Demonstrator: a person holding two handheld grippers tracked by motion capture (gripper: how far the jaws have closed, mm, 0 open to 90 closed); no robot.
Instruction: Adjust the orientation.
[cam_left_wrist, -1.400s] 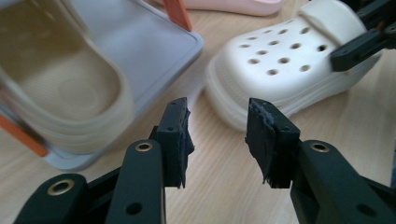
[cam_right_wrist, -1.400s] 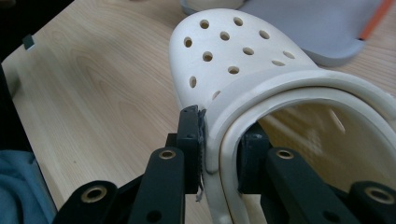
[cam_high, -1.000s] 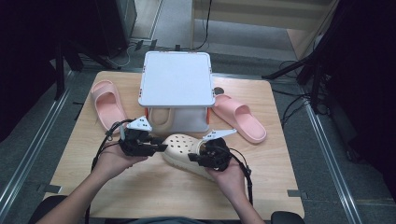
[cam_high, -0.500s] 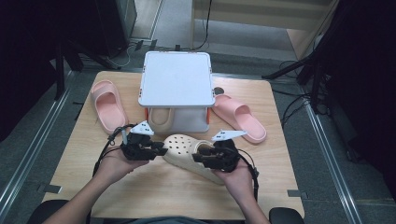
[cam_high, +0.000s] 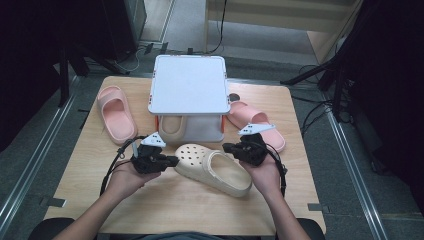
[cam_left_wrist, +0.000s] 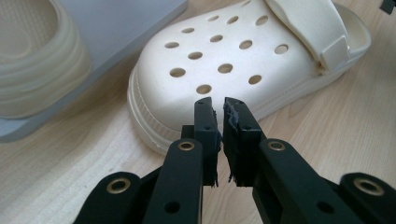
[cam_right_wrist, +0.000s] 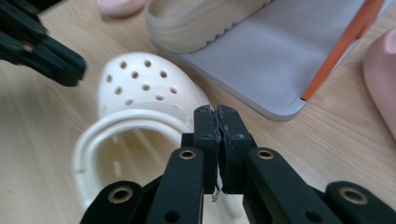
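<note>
A cream clog (cam_high: 212, 167) with holes in its toe lies on the wooden table (cam_high: 280, 210), toe toward the rack. My left gripper (cam_high: 175, 161) sits just beside the toe; in the left gripper view its jaws (cam_left_wrist: 218, 105) have just been closing and stand shut with nothing between them, tips close to the clog's (cam_left_wrist: 224, 60) rim. My right gripper (cam_high: 226, 148) hovers above the clog's right side. Its jaws (cam_right_wrist: 215, 112) have just closed and are empty, with the clog's (cam_right_wrist: 140, 93) heel opening below them.
A grey two-level shoe rack (cam_high: 189, 84) stands behind the clog, with a second cream clog (cam_high: 172, 126) on its lower level. One pink slipper (cam_high: 116, 112) lies left of the rack and another pink slipper (cam_high: 255, 122) lies to its right, close behind my right gripper.
Both grippers' jaws have closed. My right gripper has shifted right and a little up, off the clog's heel. The left hand and the clog have hardly moved.
</note>
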